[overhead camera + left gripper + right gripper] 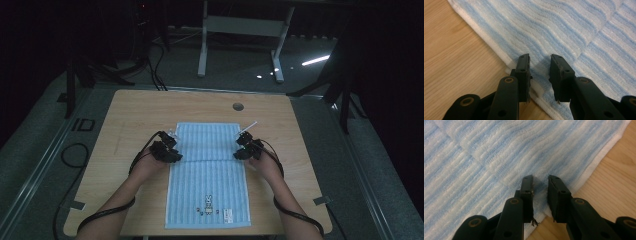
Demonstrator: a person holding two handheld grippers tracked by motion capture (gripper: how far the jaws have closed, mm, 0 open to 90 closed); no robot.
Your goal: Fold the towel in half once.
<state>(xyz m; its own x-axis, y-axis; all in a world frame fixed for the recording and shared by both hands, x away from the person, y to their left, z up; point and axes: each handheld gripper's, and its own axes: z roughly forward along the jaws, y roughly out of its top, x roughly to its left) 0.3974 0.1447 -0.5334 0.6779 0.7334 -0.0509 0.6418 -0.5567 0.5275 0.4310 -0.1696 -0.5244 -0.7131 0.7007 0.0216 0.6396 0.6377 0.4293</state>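
Left gripper point(539, 66): jaws standing narrowly apart astride the towel point(210, 165) edge, gripping nothing | Right gripper point(540, 185): likewise, at the opposite edge | Towel: lying flat mid-frame on the table point(130, 115), its fold line running between the grippers | Step: apparently taking hold for a fold | Next: closing both on the hems, lifting together.

Overhead camera looks down my table point(140, 107); my two gripper cameras, close in, share the towel's point(207, 165) opposite edges.
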